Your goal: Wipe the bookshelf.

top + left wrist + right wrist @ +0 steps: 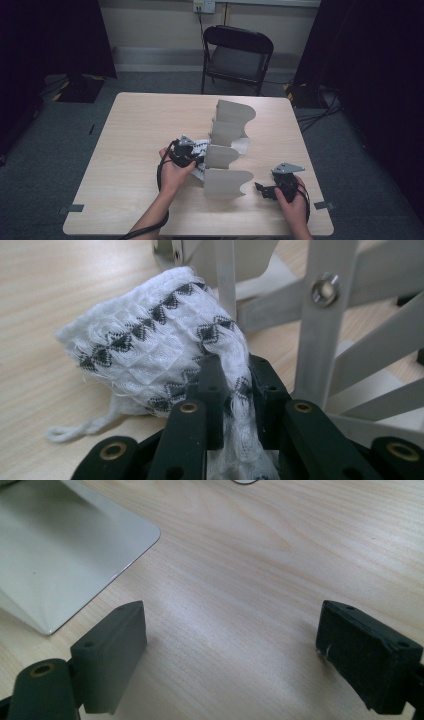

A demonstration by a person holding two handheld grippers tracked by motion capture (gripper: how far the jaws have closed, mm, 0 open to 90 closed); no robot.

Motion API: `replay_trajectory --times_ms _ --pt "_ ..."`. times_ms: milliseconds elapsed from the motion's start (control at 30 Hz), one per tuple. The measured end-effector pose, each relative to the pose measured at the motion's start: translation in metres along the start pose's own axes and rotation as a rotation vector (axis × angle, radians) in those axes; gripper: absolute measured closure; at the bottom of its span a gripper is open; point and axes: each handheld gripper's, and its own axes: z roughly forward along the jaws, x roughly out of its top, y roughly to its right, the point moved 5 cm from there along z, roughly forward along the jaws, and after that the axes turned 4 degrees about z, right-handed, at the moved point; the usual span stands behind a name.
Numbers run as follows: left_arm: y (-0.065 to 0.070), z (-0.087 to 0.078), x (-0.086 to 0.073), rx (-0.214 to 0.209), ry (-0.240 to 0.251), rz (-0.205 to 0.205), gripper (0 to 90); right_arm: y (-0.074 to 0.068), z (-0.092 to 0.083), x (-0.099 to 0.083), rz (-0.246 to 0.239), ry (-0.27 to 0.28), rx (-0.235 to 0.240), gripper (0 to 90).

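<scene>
My left fingers (235,390) pinch a fold of the white cloth with black diamond pattern (150,355), the rest bunched on the desk (60,285) just beside the grey metal rack (320,335). In the high view, that cloth (201,146) sits against the rack's (227,150) left side. My right fingers (232,655) hang wide apart over bare desk, holding nothing, near the rack's closest panel (60,545).

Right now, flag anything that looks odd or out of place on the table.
Nothing is spilled or broken. The cloth lies bunched beside the rack, one end pinched in the left gripper; a loose thread trails from it. The right gripper rests open on the table.
</scene>
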Motion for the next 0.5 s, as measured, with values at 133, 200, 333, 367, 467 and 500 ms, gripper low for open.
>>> replay_trajectory --times_ms 133,200,333,367,467,500 --pt "0.000 0.007 -0.010 -0.005 -0.014 0.003 78.5 0.000 0.000 0.000 0.000 0.000 0.000 12.1" --pt "-0.001 0.009 -0.013 -0.003 -0.009 -0.003 78.4 0.000 0.000 0.000 0.000 -0.001 0.000 12.1" --pt "-0.003 0.004 -0.013 0.006 -0.027 -0.005 78.5 0.000 0.000 0.000 0.000 -0.001 0.000 12.1" --pt "-0.004 0.001 -0.011 0.015 -0.024 -0.004 78.5 0.000 0.000 0.000 0.000 -0.001 0.000 12.0" --pt "-0.008 -0.006 -0.006 0.029 -0.020 -0.001 78.5 0.000 0.000 0.000 0.000 -0.001 0.000 12.1" --pt "-0.011 -0.015 0.003 0.041 -0.009 0.001 78.5 0.000 0.000 0.000 0.000 -0.001 0.000 12.0"
